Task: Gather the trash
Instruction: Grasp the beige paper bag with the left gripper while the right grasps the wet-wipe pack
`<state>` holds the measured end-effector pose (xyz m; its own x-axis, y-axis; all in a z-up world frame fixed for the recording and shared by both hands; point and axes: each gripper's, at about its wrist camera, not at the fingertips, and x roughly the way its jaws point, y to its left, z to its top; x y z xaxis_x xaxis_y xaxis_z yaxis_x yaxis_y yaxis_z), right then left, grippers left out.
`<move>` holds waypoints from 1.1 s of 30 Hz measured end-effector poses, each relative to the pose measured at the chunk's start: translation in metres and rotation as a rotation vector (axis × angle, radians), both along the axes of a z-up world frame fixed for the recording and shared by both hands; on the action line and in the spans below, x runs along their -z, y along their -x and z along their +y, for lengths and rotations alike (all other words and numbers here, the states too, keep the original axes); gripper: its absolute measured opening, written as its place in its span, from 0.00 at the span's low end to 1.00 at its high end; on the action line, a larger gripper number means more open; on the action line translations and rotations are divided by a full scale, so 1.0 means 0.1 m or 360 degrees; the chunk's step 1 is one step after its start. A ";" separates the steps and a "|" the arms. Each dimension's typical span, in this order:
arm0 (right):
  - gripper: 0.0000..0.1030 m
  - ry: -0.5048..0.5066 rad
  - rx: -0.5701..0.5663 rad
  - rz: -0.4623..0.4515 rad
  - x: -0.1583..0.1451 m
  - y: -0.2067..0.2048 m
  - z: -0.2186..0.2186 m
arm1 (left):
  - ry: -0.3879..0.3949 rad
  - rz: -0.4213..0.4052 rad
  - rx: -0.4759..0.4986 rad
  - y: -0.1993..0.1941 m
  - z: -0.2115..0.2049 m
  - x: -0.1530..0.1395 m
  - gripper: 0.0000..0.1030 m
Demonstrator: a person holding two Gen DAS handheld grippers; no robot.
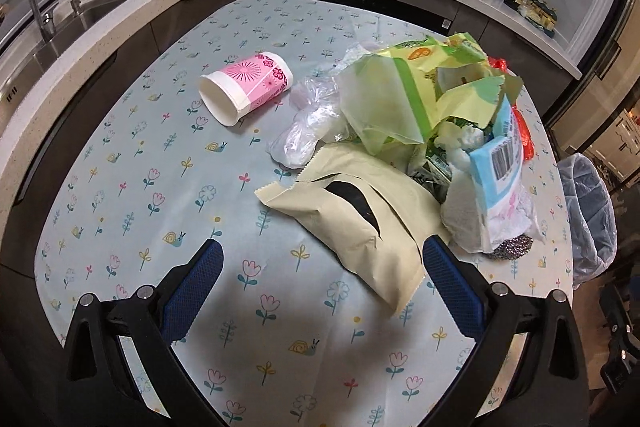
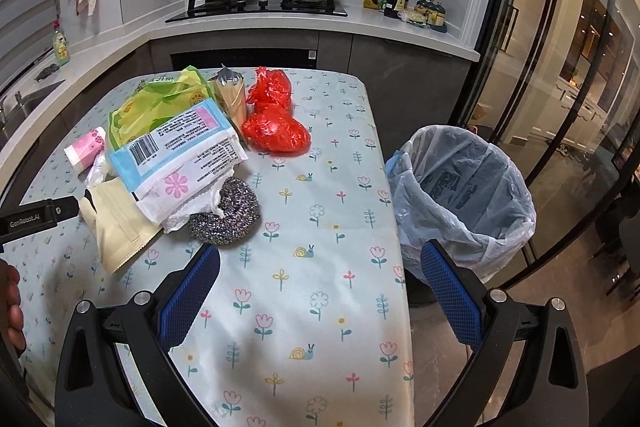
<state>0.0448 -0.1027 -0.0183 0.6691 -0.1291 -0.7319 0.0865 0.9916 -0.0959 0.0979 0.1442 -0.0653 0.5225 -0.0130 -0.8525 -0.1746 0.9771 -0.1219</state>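
Covering the desk (image 2: 320, 267) is a flowered cloth, and beside its right edge stands a bin (image 2: 464, 195) lined with a clear bag. The trash lies heaped toward the left: a green bag (image 2: 160, 103), a blue-and-white wrapper (image 2: 180, 151), a beige pouch (image 1: 360, 223), a red plastic bag (image 2: 274, 123), a pink paper cup (image 1: 248, 87) on its side, and a steel scourer (image 2: 228, 211). The left gripper (image 1: 320, 267) hovers with fingers spread wide and empty, the pouch's corner between them. The right gripper (image 2: 320, 275) gapes equally wide, holding nothing.
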 end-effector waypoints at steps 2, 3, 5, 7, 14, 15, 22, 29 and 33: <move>0.93 0.0000 -0.0011 0.0012 0.03 -0.06 0.05 | 0.0062 0.0025 -0.0005 -0.07 0.06 0.07 0.93; 0.93 0.0001 -0.0016 0.0018 0.04 -0.09 0.07 | 0.0087 0.0042 -0.0012 -0.10 0.07 0.11 0.93; 0.93 0.0000 -0.0021 0.0032 0.07 -0.15 0.10 | 0.0132 0.0071 -0.0025 -0.18 0.12 0.19 0.92; 0.93 -0.0001 -0.0026 0.0047 0.09 -0.21 0.14 | 0.0179 0.0100 -0.0025 -0.24 0.15 0.27 0.92; 0.93 0.0013 -0.0039 0.0092 0.17 -0.33 0.21 | 0.0270 0.0109 0.0031 -0.30 0.17 0.35 0.61; 0.93 0.0015 -0.0039 0.0097 0.18 -0.35 0.22 | 0.0275 0.0113 0.0058 -0.30 0.16 0.36 0.57; 0.93 0.0006 -0.0052 0.0111 0.22 -0.42 0.26 | 0.0283 0.0094 0.0167 -0.23 0.13 0.29 0.30; 0.93 -0.0105 -0.0114 0.0081 0.18 -0.50 0.36 | 0.0216 0.0064 0.0235 -0.16 0.08 0.18 0.08; 0.93 -0.0196 -0.0171 0.0048 0.11 -0.63 0.48 | 0.0164 0.0051 0.0250 -0.13 0.06 0.14 0.07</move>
